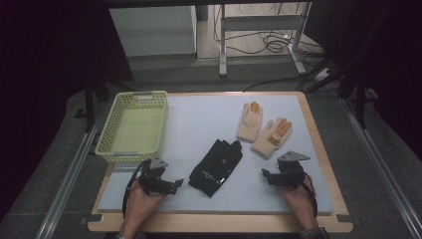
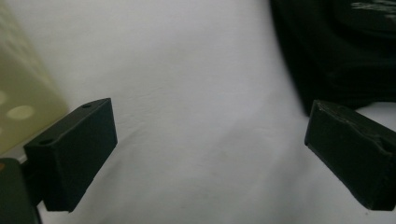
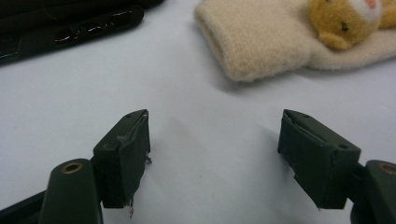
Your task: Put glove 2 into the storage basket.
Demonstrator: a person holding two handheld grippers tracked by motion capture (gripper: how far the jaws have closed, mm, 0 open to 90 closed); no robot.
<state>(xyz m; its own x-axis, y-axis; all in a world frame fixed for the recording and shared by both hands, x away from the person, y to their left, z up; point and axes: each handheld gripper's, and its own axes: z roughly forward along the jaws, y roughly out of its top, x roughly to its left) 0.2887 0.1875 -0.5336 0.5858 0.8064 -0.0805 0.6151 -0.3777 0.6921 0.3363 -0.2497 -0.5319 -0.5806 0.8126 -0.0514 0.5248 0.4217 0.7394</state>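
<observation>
My jaw pads point(image 3: 130, 154): matt black, frayed at edges. Cream gloves point(image 1: 250, 121): fuzzy knit cloth. Black gloves point(image 1: 216, 167): smooth fabric, glossy trim. Basket point(image 1: 115, 118): perforated pale-green plastic. Mat point(image 1: 199, 119): smooth, matt white. Table edge point(image 1: 318, 144): wood.

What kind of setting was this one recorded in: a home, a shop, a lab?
Most likely a lab or test bench: a white mat on a wooden table, loose cables on the floor behind, metal rails alongside, and staged props, gloves and a basket.

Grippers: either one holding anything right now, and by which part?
Nothing is held. The left gripper and right gripper both stand open over bare mat, short of the black gloves and the cream glove.
</observation>
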